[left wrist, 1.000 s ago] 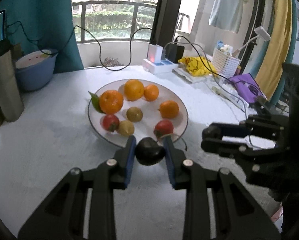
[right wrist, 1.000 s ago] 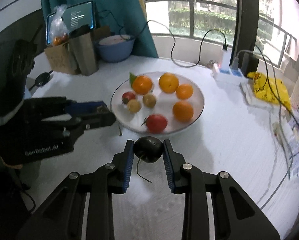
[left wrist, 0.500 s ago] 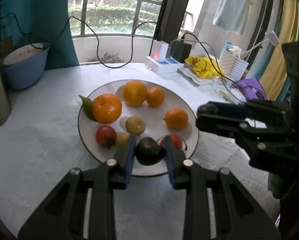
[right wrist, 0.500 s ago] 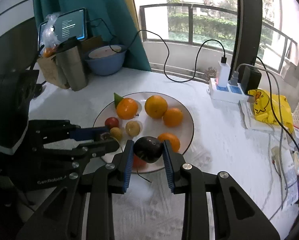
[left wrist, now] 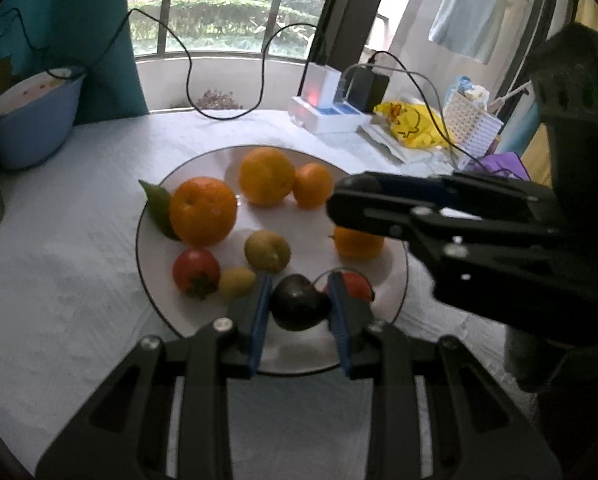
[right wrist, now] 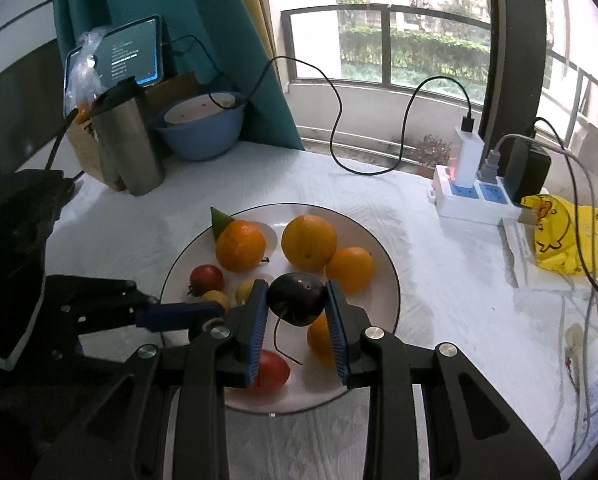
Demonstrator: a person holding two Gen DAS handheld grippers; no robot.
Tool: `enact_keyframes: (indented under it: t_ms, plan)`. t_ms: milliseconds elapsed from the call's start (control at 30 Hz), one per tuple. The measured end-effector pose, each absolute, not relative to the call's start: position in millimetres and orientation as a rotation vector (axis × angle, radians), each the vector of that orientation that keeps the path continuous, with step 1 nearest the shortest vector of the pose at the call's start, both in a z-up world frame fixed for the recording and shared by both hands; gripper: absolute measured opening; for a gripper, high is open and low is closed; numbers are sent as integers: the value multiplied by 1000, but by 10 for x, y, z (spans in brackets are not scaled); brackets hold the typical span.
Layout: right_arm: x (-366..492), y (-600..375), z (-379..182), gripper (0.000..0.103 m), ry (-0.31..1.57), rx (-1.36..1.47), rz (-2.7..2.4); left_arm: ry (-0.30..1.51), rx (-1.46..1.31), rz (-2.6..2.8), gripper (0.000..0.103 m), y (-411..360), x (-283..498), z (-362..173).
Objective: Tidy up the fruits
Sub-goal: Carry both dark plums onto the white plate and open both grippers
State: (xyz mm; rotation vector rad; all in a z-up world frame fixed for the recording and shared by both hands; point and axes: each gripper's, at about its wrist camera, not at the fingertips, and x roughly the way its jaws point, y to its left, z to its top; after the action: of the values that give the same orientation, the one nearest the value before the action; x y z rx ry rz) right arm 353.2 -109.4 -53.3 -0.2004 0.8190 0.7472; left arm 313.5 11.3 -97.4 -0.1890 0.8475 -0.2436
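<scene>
Evidently each pair of tongs carries its own fruit toward the round white plate with a thin dark rim (left wrist: 400, 248), where the rest of the fruit is already gathered. The left tongs (left wrist: 299, 304) are closed on a dark, rounded plum-like fruit (left wrist: 297, 302), pinched between the blue pads at its widest part, so it sits centred and should not roll out. It hangs over the plate's near edge, just beside a red tomato (left wrist: 355, 286). The right tongs (right wrist: 297, 300) are likewise clamped on a second dark round fruit with a thin curling stem (right wrist: 297, 298), held above the plate's middle, over an orange (right wrist: 319, 338). Both grips look level, probably so the fruit can be set down into open gaps. The plate rests on the white-clothed desk (right wrist: 439, 280).
</scene>
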Motion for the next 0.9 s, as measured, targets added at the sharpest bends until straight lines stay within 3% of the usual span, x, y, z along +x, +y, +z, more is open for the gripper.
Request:
enact_keyframes:
  t_ms: [167, 367, 900]
  plan:
    - [3610, -998, -636, 31, 835, -200, 753, 858, -195, -226, 33, 133, 3143, -982]
    - [3637, -937, -721, 31, 849, -204, 746, 864, -214, -229, 46, 144, 3117, -963]
    - [3472, -1035, -570, 34, 831, -203, 695, 830, -213, -184, 46, 230, 2862, -832]
